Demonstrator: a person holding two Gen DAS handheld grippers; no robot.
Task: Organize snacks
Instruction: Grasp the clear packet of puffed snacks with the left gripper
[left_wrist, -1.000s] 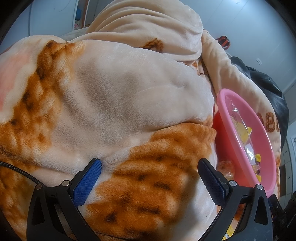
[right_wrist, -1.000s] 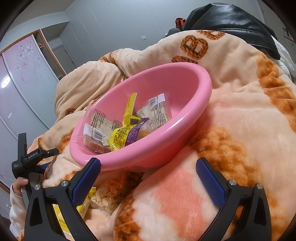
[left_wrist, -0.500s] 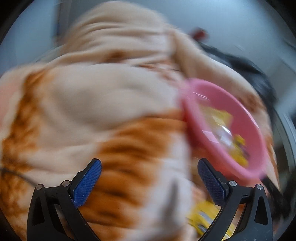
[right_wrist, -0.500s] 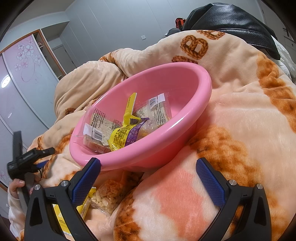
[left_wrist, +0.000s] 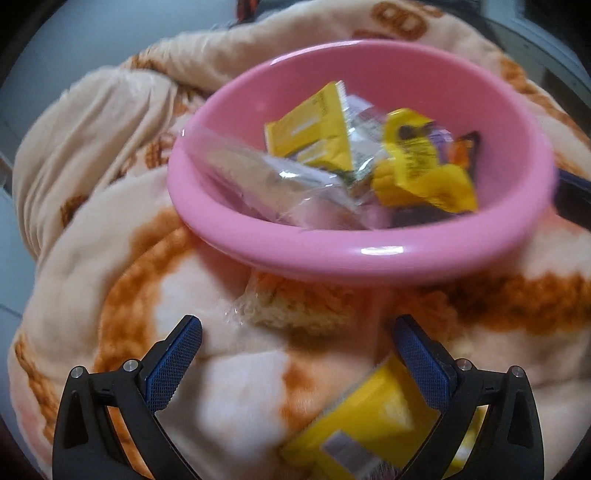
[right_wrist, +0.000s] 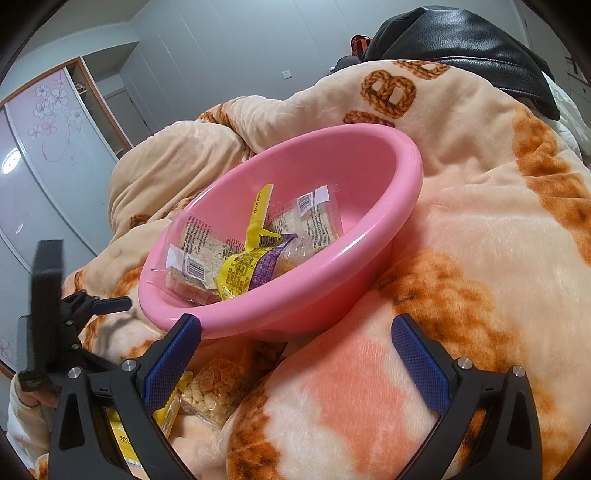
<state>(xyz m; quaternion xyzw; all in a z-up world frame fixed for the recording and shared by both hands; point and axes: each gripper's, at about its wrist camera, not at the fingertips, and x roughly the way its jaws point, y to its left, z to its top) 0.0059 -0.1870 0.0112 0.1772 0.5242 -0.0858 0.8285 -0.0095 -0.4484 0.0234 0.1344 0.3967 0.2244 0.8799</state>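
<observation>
Two grippers, both with jaws spread wide and holding nothing, face a pink bowl (right_wrist: 332, 280) resting tilted on a peach-and-orange blanket (right_wrist: 480, 229). The bowl contains several snack packets: clear-wrapped bars (right_wrist: 195, 254) and a yellow-and-purple packet (right_wrist: 251, 269). In the left wrist view, the left gripper (left_wrist: 295, 350) hovers near a clear bag of crackers (left_wrist: 295, 310) lying just beside the bowl's near wall, with a yellow packet (left_wrist: 369, 417) nearer still. The right gripper (right_wrist: 295, 350) hangs over the blanket right of these. A black jacket (right_wrist: 461, 44) lies far behind.
</observation>
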